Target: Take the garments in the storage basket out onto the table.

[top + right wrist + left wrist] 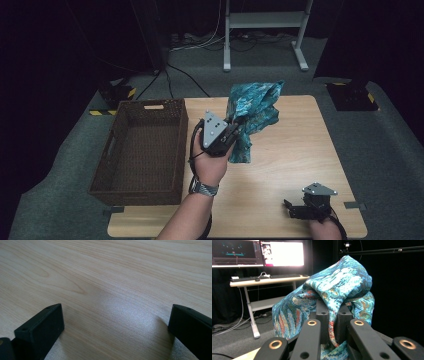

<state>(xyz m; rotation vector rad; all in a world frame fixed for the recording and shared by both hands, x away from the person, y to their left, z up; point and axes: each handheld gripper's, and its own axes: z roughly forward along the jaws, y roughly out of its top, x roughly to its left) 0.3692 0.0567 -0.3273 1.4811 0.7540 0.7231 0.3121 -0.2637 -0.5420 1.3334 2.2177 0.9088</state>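
A teal patterned cloth (252, 112) hangs lifted above the wooden table (295, 150), bunched and draped. My left gripper (231, 131) is shut on a fold of it, held up in the air just right of the basket. In the left gripper view the cloth (337, 287) is pinched between the two black jaws and spills over them; the left gripper (332, 315) points level toward the room. My right gripper (291, 209) rests low at the table's front right corner. In the right gripper view its jaws stand wide apart over bare wood, the right gripper (115, 322) holding nothing.
A dark woven basket (145, 150) with nothing in it sits on the table's left side, close to my left hand. Behind the table stand a white desk frame (265, 30) and cables on the carpet. A desk with bright monitors (282, 253) shows in the left gripper view.
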